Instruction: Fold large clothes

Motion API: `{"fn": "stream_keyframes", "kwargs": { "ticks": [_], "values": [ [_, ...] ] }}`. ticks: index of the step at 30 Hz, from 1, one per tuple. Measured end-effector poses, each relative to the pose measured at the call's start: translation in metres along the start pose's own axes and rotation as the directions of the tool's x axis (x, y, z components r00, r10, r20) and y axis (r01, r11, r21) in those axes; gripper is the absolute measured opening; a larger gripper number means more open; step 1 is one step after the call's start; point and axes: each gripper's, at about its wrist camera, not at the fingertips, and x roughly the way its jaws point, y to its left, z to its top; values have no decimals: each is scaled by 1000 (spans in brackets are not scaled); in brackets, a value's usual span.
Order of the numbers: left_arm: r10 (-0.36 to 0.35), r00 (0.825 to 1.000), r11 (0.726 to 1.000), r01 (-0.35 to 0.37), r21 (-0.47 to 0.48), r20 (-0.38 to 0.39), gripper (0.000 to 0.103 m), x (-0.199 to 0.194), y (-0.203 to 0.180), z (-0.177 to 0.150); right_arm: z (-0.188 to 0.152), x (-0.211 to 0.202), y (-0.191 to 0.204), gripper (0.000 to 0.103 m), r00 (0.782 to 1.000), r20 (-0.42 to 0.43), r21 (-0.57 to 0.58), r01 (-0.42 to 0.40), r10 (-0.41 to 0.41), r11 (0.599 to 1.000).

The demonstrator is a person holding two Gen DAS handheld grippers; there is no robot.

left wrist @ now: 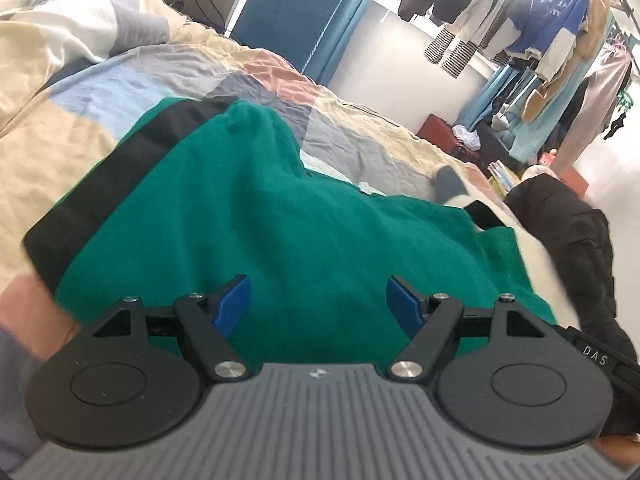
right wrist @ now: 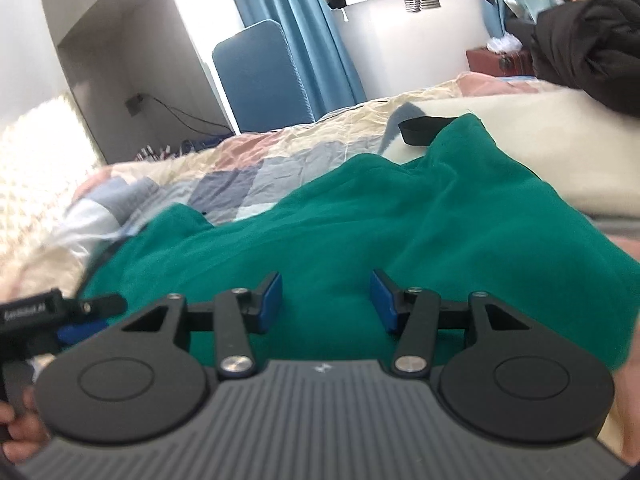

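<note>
We see the patchwork bedspread (left wrist: pixel 120 92) filling the frame from nine to one o'clock; on it the green garment (left wrist: pixel 280 220) with black trim lies rumpled at centre; our left gripper (left wrist: pixel 318 304) hovers over it, jaws wide, empty; our right gripper (right wrist: pixel 326 300) likewise spread, gripping nothing.

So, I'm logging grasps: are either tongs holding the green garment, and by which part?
Nothing is held. The left tongs and right tongs are both open over the green garment, fabric unpinched.
</note>
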Motion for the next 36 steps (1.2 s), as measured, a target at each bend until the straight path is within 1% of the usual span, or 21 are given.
{"fn": "stream_keyframes", "kwargs": {
  "ticks": [3,6,8,10,13,14,16,17,19,20,21,23,25,26,28,31,32,34,36],
  "values": [
    [8,1000,1000,-8,-12,-17,79,-15,0,-7,-4,-20,0,52,999,-4,72,-46,46,996],
    [-8,998,996,3,-87,-61,79,-21,9,-16,-13,-33,-2,53,996,-27,154,-79,84,985],
    [-12,997,992,2,-128,-82,79,-23,16,-22,-20,-35,-6,53,992,-58,221,-99,114,970],
    [-2,995,986,-14,-164,-102,79,-25,23,-28,-27,-33,-11,53,986,-88,289,-110,140,951],
    [-3,992,968,-29,-249,-127,81,-25,36,-34,-35,-27,-20,53,979,-118,380,-112,168,918],
    [-5,991,958,-34,-284,-137,84,-23,42,-35,-36,-25,-23,53,978,-121,405,-109,171,908],
    [-31,988,933,-26,-359,-152,86,-17,55,-36,-39,-22,-29,53,977,-123,449,-99,171,888],
    [-45,986,917,-22,-399,-159,86,-13,62,-37,-40,-19,-33,53,976,-123,476,-100,179,874],
    [-79,983,872,-12,-490,-165,87,-5,76,-42,-44,-16,-43,53,972,-118,546,-108,204,831],
    [-92,982,849,-10,-528,-165,87,-2,82,-43,-47,-14,-47,58,971,-117,575,-103,207,811],
    [-100,981,828,-9,-561,-164,87,1,87,-46,-49,-12,-51,72,971,-111,604,-102,210,790],
    [-117,982,795,3,-606,-149,87,6,94,-48,-55,-9,-58,90,972,-95,661,-100,215,744],
    [-127,983,774,17,-633,-130,87,10,98,-48,-58,-4,-66,90,969,-87,711,-101,230,696],
    [-135,984,762,26,-647,-120,87,12,101,-48,-61,-3,-71,90,971,-68,738,-106,230,666],
    [-143,985,735,43,-676,-93,87,14,108,-47,-64,-2,-79,90,977,-31,779,-109,211,618],
    [-136,988,700,45,-713,-71,87,20,118,-45,-69,1,-93,90,985,3,831,-98,171,548],
    [-136,989,688,48,-724,-63,87,23,120,-44,-70,3,-97,90,985,15,841,-105,171,531],
    [-131,990,676,53,-735,-49,87,28,122,-42,-72,8,-102,90,985,35,856,-116,167,504],
    [-124,991,672,49,-739,-47,87,34,124,-40,-71,16,-104,91,986,43,859,-120,164,497]
  ]
}}
